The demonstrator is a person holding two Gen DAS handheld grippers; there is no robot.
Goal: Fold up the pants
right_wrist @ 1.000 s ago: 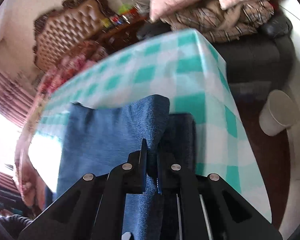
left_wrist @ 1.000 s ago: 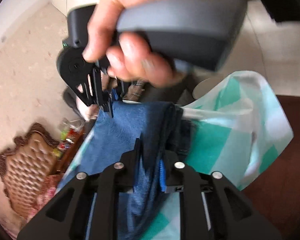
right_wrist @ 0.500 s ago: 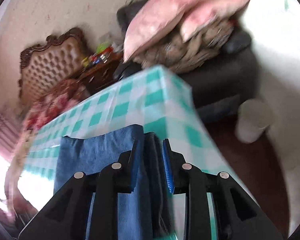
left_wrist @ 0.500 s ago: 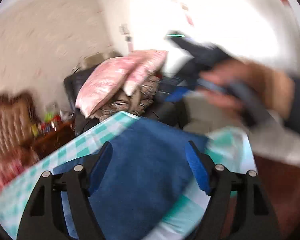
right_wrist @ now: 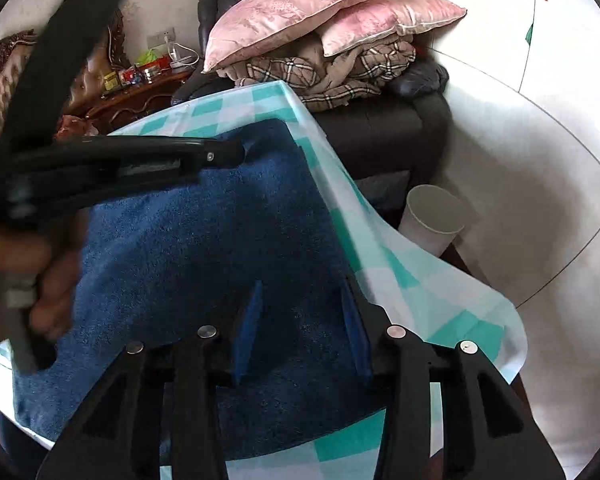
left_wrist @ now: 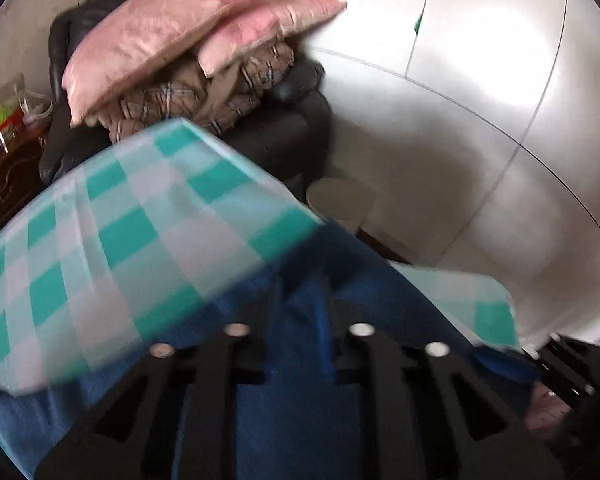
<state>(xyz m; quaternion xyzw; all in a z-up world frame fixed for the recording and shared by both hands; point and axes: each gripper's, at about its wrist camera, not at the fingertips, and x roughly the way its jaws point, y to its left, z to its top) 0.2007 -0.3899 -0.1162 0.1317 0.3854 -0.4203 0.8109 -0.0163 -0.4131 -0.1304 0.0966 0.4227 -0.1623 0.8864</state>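
Pants (right_wrist: 204, 248) lie folded on checked tablecloth (right_wrist: 400, 280), at its corner nearest white cup (right_wrist: 432, 216).
Left gripper (left_wrist: 304, 296): jaws closing on denim fold at far edge; confirm grip before lifting.
Right gripper (right_wrist: 300, 320): jaws opening, part-open, pads clear of denim; you withdraw straight, avoid snagging.

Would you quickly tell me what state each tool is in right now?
Left tool: jaws closing on the pants.
Right tool: jaws opening, pads clear of the pants.
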